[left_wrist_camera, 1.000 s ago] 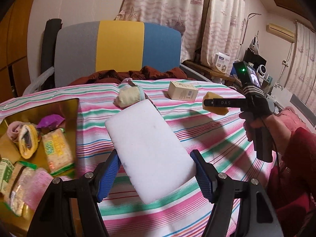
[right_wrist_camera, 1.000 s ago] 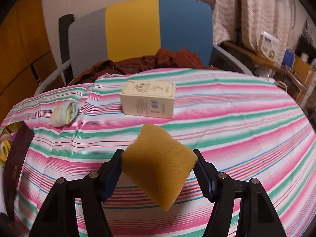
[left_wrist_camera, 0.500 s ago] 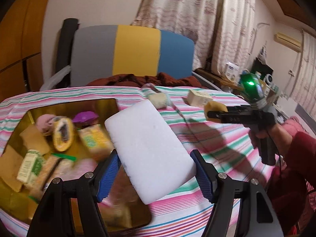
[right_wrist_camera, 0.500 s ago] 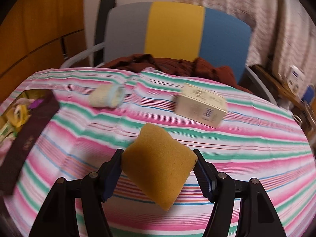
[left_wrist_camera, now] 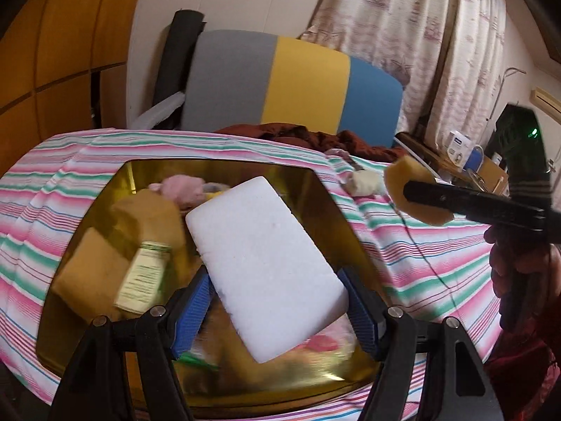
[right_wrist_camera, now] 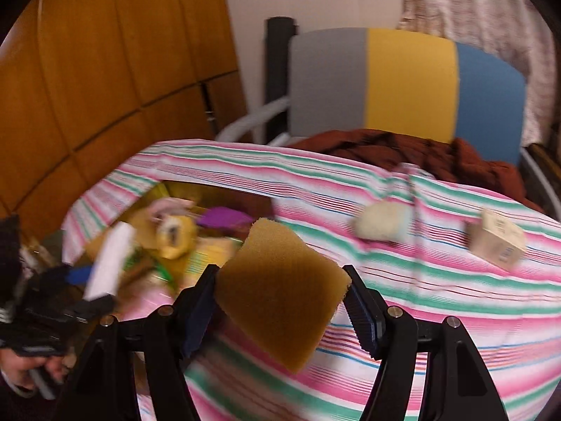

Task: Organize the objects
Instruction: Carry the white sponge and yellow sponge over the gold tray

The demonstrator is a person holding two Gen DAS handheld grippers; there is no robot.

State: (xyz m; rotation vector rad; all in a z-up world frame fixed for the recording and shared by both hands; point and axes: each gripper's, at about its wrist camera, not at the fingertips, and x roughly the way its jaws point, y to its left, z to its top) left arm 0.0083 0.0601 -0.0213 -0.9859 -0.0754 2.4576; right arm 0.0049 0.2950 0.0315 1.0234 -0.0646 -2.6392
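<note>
We see a table [left_wrist_camera: 438,266] under a pink, green and white striped cloth, with a grey, yellow and blue chair [left_wrist_camera: 291,80] behind it and a dark red garment [right_wrist_camera: 403,151] bunched at the far edge. A gold tray [left_wrist_camera: 329,196] sits on the left part of the table, crowded with small packets, a yellowish sponge and a pink soft thing; much of it is blurred. Our left gripper [left_wrist_camera: 273,301] hovers over the tray with its jaws clamped on a white foam block [left_wrist_camera: 263,270], tilted, its long side running away from us. Our right gripper [right_wrist_camera: 280,298] is above the striped cloth just right of the tray, jaws clamped on a tan sponge [right_wrist_camera: 280,287] turned corner-down. On the cloth beyond lie a small cream-coloured bundle [right_wrist_camera: 382,226] and, further right and well apart from the tray, a little cardboard box [right_wrist_camera: 498,242].
</note>
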